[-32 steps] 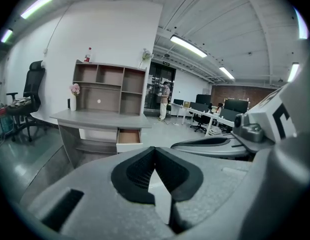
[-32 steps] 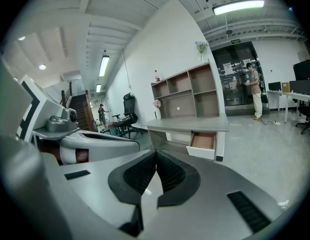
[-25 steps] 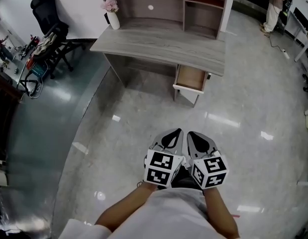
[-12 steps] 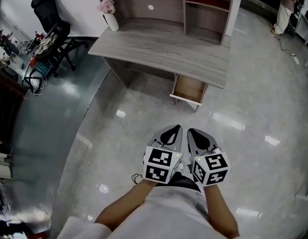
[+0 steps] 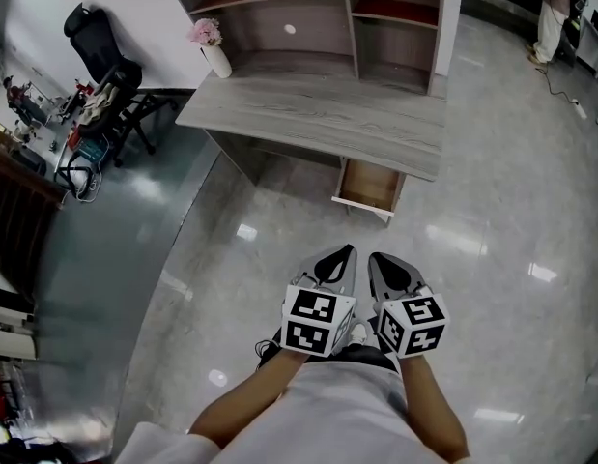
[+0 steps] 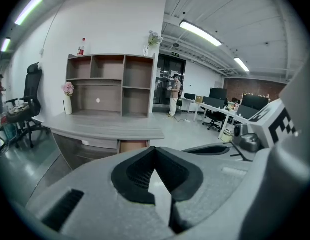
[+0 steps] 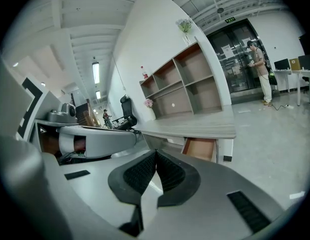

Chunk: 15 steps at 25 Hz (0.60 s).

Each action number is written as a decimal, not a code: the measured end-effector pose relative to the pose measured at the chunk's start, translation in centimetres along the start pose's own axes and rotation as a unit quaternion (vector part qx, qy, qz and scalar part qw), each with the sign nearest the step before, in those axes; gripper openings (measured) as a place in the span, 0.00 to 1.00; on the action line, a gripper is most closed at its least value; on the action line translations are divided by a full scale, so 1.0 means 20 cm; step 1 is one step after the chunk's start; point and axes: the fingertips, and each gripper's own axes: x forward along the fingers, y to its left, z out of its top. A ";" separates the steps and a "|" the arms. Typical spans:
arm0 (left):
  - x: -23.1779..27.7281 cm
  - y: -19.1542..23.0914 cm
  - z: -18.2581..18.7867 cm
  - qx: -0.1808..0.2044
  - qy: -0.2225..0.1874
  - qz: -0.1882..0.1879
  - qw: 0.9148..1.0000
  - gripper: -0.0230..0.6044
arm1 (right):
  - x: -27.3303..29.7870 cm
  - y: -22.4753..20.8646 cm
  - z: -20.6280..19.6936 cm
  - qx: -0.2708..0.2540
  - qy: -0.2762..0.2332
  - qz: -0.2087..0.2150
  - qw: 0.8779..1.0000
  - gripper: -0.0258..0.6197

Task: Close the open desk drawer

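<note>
A grey wood desk (image 5: 318, 114) stands ahead with a shelf unit on top. Under its right end an empty brown drawer (image 5: 369, 187) is pulled out toward me, white front panel nearest. My left gripper (image 5: 346, 252) and right gripper (image 5: 374, 258) are held side by side above the floor, well short of the drawer and pointing at it. Both are shut with nothing between the pads. In the left gripper view the left gripper (image 6: 155, 149) lines up just right of the drawer (image 6: 132, 145). From the right gripper (image 7: 156, 153) the drawer (image 7: 201, 149) lies ahead to the right.
A white vase of pink flowers (image 5: 213, 51) stands on the desk's left end. A black office chair (image 5: 100, 42) and a cluttered table (image 5: 47, 124) are at the left. A person (image 5: 555, 8) stands far back right. Glossy floor (image 5: 472, 259) lies between me and the desk.
Both grippers have moved forward together toward the desk, still side by side and shut. The desk and open drawer sit a little nearer in the head view.
</note>
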 end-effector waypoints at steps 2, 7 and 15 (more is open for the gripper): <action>0.03 0.01 -0.01 -0.001 0.004 -0.009 1.000 0.04 | 0.03 -0.02 -0.01 0.010 -0.003 0.001 1.000 0.04; 0.13 0.04 -0.02 0.004 0.012 -0.035 0.999 0.04 | 0.12 -0.08 -0.04 0.037 -0.007 -0.005 0.999 0.04; 0.38 0.27 -0.01 0.019 0.036 -0.076 0.996 0.04 | 0.42 -0.17 -0.04 0.082 -0.016 -0.033 0.996 0.04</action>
